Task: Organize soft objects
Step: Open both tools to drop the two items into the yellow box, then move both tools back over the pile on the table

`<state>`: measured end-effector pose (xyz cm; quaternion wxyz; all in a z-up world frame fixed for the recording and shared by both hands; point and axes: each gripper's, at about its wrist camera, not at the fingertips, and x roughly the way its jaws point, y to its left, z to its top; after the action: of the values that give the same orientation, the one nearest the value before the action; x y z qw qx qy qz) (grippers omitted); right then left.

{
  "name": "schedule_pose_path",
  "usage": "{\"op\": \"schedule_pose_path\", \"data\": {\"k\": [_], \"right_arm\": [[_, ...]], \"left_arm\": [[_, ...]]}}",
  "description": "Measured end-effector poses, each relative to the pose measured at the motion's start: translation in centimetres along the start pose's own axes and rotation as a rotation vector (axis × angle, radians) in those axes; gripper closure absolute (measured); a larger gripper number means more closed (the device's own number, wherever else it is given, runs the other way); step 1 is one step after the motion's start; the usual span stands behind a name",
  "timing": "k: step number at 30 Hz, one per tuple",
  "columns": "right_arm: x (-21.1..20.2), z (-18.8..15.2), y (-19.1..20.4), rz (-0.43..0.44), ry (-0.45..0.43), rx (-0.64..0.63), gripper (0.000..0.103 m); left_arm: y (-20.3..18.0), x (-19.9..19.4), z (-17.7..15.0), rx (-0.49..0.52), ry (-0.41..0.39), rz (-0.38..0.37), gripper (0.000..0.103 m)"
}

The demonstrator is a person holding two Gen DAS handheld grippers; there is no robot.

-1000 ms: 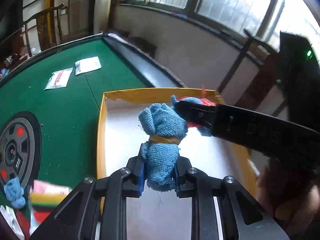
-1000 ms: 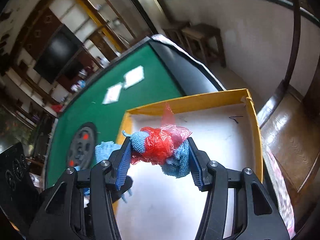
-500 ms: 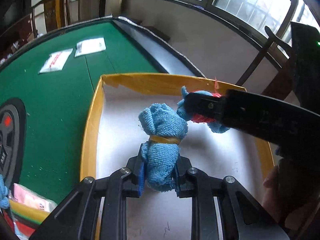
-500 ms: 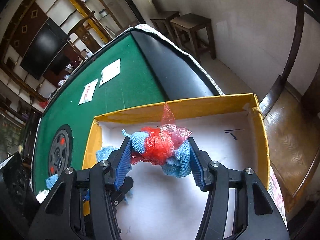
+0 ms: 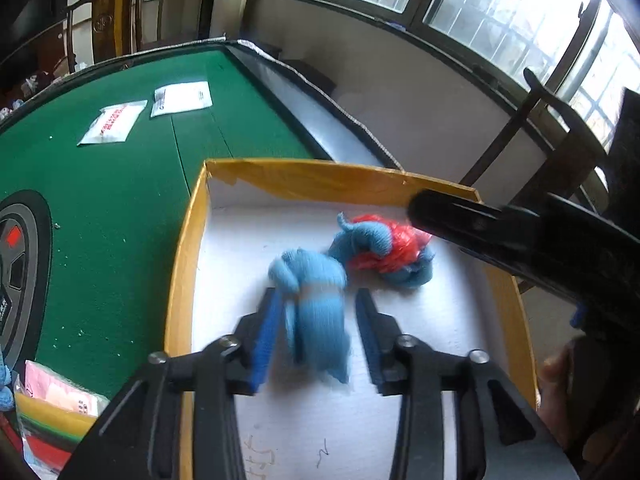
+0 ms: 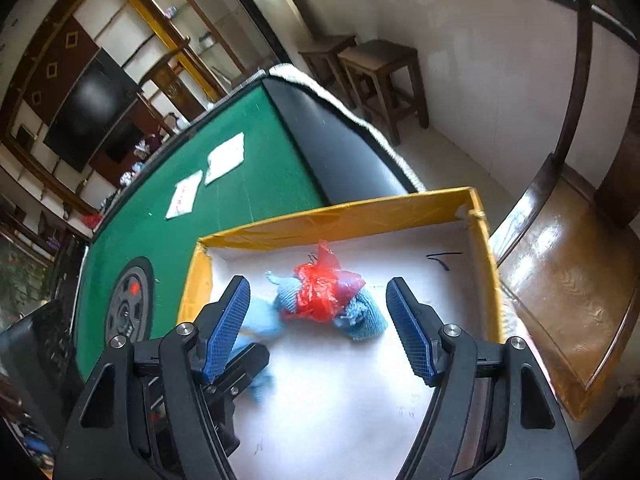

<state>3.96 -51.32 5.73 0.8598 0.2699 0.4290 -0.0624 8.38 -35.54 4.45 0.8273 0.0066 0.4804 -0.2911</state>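
A yellow-walled box (image 5: pixel 188 260) with a white floor sits on the green table. My left gripper (image 5: pixel 318 324) hangs over it, jaws opening. The blue cloth roll (image 5: pixel 316 308) with a tan band is blurred between its pads, which no longer press it. A little farther in, the blue cloth wrapped in red plastic (image 5: pixel 380 252) lies on the box floor. In the right wrist view that bundle (image 6: pixel 324 300) sits between the widening pads of my right gripper (image 6: pixel 320 320), with a gap on each side. The blue roll (image 6: pixel 260 324) shows at lower left there.
The box's far wall (image 6: pixel 340 216) is close ahead. Two white packets (image 5: pixel 116 122) lie farther off on the green table (image 5: pixel 120 200), which has a dark round panel (image 5: pixel 20 264). Coloured packets (image 5: pixel 52 408) are stacked near left. Wooden stools (image 6: pixel 380 80) stand past the table's edge.
Both grippers sank into the box and spread their jaws. The banded blue roll and the red-wrapped bundle are let go and lie in the box.
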Motion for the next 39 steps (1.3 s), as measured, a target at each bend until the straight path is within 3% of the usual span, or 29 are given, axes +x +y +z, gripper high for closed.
{"op": "schedule_pose_path", "data": {"k": [2, 6, 12, 17, 20, 24, 30, 35, 37, 39], "right_arm": [[-1.3, -0.2, 0.3, 0.002, -0.027, -0.006, 0.031], [-3.9, -1.1, 0.8, 0.009, -0.079, -0.013, 0.031], [-8.4, -4.0, 1.1, 0.036, -0.169, 0.001, 0.031], [-12.0, -8.2, 1.7, 0.103, -0.259, 0.018, 0.031], [-12.5, -11.0, 3.3, 0.182, -0.270, -0.012, 0.031], [-10.7, -15.0, 7.5, 0.274, -0.205, -0.138, 0.031], [-7.1, -20.3, 14.5, 0.352, -0.107, -0.354, 0.031], [-4.6, -23.5, 18.3, 0.387, -0.052, -0.483, 0.031], [-3.9, -24.5, 19.4, 0.399, -0.038, -0.534, 0.031], [-3.4, -24.9, 19.8, 0.411, -0.028, -0.560, 0.031]], "left_arm": [[0.1, -0.3, 0.2, -0.013, -0.002, -0.022, 0.052], [0.3, -1.5, -0.2, -0.016, -0.011, -0.039, 0.052], [1.1, -7.0, -2.7, 0.001, -0.130, -0.032, 0.052], [3.1, -12.7, -7.0, 0.051, -0.222, -0.028, 0.052], [4.6, -15.2, -9.8, 0.079, -0.257, 0.015, 0.052], [7.5, -18.2, -13.7, 0.072, -0.319, 0.085, 0.052], [15.1, -22.6, -18.4, -0.085, -0.368, 0.094, 0.052], [22.4, -26.2, -20.2, -0.272, -0.425, 0.177, 0.051], [25.4, -26.7, -20.6, -0.349, -0.427, 0.233, 0.049], [28.0, -26.2, -20.4, -0.431, -0.400, 0.228, 0.049]]}}
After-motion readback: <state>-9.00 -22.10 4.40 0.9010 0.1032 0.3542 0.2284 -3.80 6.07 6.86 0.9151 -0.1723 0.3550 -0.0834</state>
